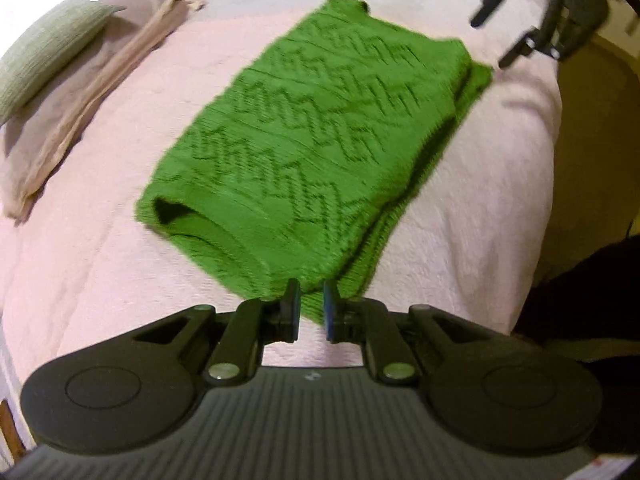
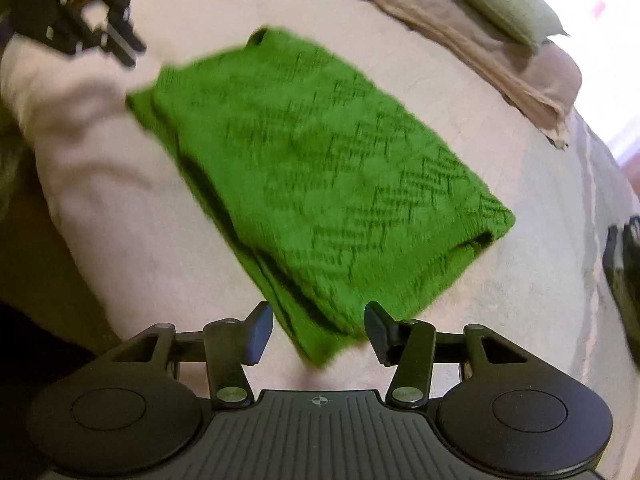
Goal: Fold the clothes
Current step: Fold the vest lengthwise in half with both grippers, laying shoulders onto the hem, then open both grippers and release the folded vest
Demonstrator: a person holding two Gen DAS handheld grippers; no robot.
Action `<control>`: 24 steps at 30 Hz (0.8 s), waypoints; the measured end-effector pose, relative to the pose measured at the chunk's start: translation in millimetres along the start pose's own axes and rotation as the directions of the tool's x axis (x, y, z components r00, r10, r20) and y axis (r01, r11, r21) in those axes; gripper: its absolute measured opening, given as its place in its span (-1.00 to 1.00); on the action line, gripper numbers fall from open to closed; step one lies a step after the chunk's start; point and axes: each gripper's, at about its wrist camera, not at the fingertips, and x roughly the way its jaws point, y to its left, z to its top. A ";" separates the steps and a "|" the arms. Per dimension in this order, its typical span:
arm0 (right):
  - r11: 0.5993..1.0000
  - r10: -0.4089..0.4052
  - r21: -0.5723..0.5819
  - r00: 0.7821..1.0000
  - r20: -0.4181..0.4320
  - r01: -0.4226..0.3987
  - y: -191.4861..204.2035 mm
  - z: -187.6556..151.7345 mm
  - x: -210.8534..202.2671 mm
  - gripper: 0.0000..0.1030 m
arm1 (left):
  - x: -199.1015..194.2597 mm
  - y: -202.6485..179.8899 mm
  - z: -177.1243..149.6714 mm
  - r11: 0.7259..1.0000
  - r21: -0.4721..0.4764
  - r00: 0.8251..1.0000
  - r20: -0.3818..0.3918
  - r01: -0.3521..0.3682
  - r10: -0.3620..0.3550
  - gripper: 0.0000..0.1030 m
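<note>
1. The green knitted garment (image 1: 312,140) lay folded into a long rectangle on the pale pink bedspread (image 1: 100,260), its zigzag pattern facing up and an extra layer of the same knit showing along one long edge.
2. My left gripper (image 1: 311,308) sat at one short end of the garment, its jaws released with a narrow gap between them; green knit showed in that gap, but nothing was pinched.
3. My right gripper (image 2: 318,330) was at the opposite short end, jaws spread wide and released, the garment's corner lying between and just beyond them.
4. From each wrist view the other gripper appeared at the far end of the garment, raised above the bedspread, blurred.
5. Away from the garment, near the head of the bed, a folded beige cloth (image 1: 60,120) rested with a pale green cushion (image 1: 44,48) on top of it.
6. A dark object (image 2: 624,272) lay at the bedspread's edge in the right wrist view; I could not tell what it was.
</note>
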 end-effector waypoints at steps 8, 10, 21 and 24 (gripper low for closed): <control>0.951 0.099 0.292 0.995 0.030 -0.104 -23.3 50.0 -10.4 -0.06 | -16.1 25.3 36.5 0.983 -0.180 0.997 -0.079 -0.029 0.014 -0.70; 0.908 0.128 0.401 0.992 0.014 -0.123 -39.1 56.8 -10.7 -0.05 | -13.5 32.6 47.0 0.967 -0.253 0.992 -0.124 -0.031 -0.001 -0.55; 0.764 0.227 0.635 0.969 -0.101 -0.113 -84.8 57.4 -19.0 0.32 | -16.9 44.5 100.3 0.874 -0.485 0.986 -0.135 0.022 -0.100 -0.33; 0.766 0.224 0.633 0.969 -0.100 -0.112 -85.5 54.2 -24.1 0.32 | -17.5 42.6 110.1 0.881 -0.472 0.988 -0.116 0.039 -0.106 -0.30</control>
